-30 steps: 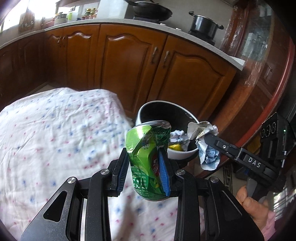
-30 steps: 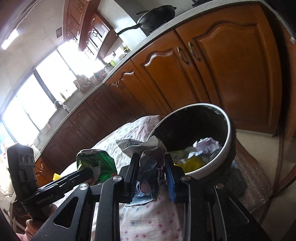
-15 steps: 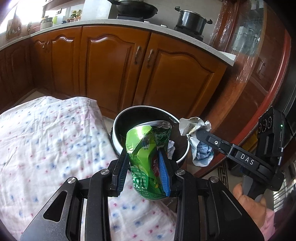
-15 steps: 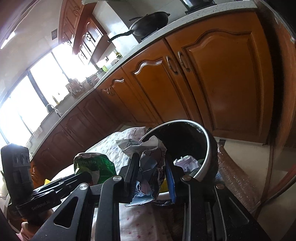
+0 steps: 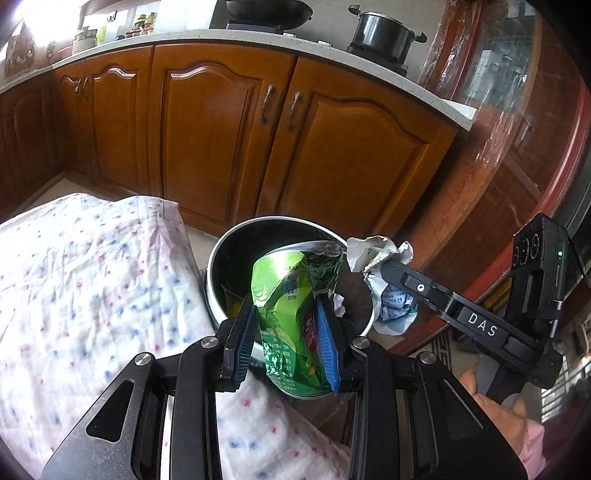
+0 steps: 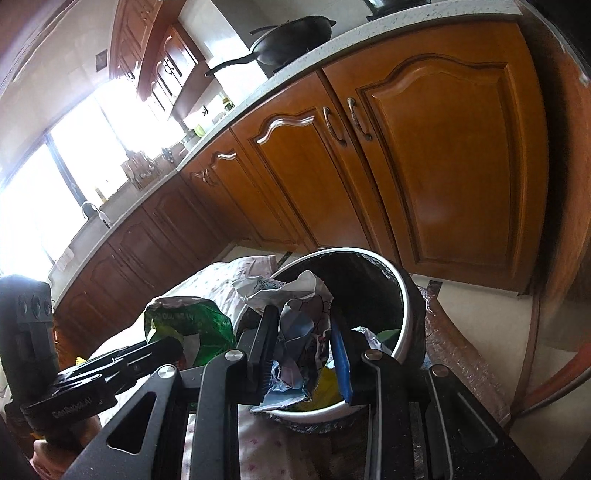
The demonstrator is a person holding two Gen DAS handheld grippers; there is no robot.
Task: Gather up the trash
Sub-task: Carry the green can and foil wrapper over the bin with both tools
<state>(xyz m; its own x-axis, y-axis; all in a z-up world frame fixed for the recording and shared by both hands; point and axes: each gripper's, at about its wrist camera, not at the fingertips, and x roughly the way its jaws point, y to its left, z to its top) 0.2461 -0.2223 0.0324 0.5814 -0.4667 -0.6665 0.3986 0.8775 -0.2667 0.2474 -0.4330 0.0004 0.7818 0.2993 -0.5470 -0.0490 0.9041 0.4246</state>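
Left gripper clamped on crushed green can, held over bin rim; right gripper pinching crumpled wrapper — above the bin's near edge, beside the can

Wooden cabinets, black wok and lidded pot on the counter, dotted tablecloth

Worktop carried a white dotted cloth; trash bin stood just beside its edge.
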